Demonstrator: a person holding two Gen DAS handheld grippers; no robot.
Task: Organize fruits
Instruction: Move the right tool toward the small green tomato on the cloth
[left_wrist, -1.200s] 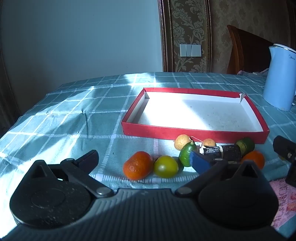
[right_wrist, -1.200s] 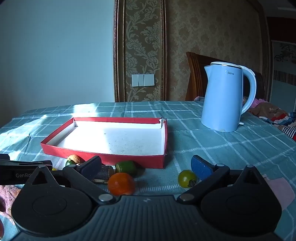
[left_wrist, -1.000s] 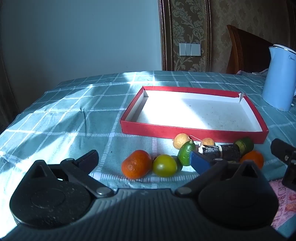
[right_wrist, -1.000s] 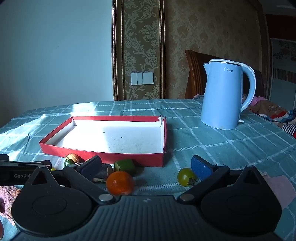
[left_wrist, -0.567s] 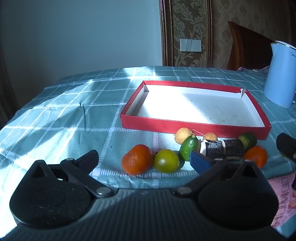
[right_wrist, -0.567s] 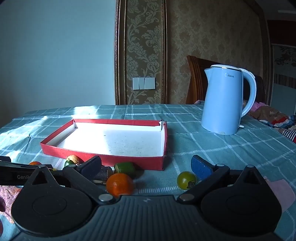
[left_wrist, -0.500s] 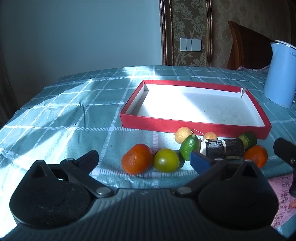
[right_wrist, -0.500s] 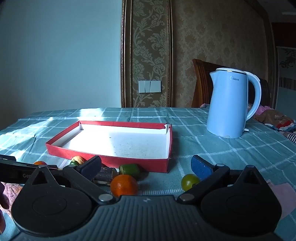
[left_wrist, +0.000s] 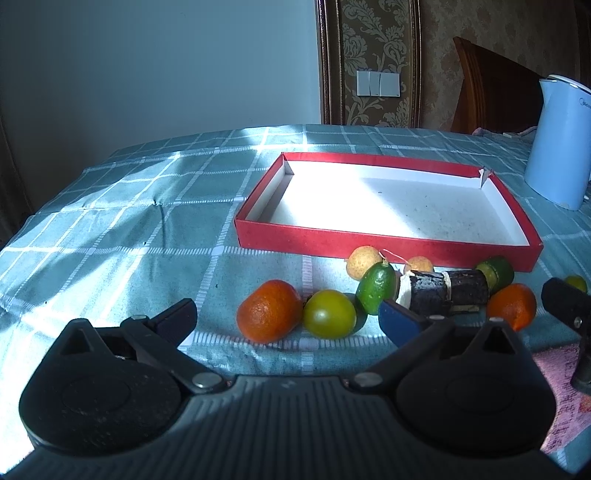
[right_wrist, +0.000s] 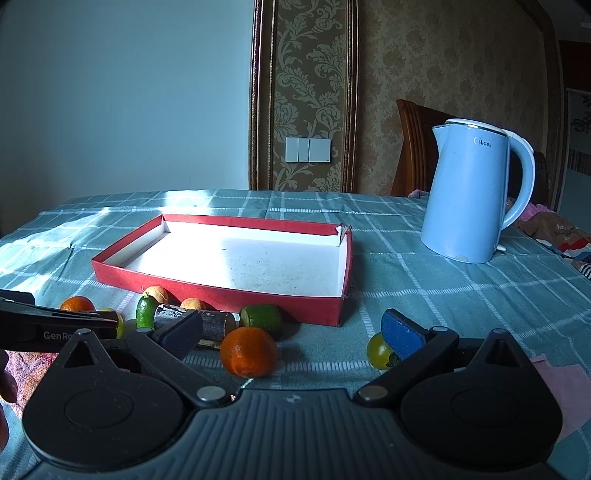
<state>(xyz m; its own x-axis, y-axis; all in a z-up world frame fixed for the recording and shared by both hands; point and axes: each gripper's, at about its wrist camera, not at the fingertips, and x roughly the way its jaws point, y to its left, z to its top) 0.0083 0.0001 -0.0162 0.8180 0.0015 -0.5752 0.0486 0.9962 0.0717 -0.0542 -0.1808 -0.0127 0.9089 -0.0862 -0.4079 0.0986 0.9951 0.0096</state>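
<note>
Two oranges (left_wrist: 269, 311) (left_wrist: 512, 305), two green tomatoes (left_wrist: 329, 314) (right_wrist: 378, 350), two longans (left_wrist: 362, 262) (left_wrist: 418, 264) (one red tray (left_wrist: 369, 246))

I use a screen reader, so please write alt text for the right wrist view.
The open right claw hovers low over a teal checked tablecloth, with an orange between its fingers. Behind it lies an empty red tray, more fruit along its near edge. A blue kettle stands at the right.

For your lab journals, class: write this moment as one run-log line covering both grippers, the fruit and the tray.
left hand-held gripper: open, empty | right hand-held gripper: open, empty | fruits: on tablecloth, before tray | red tray: holds no fruit
</note>
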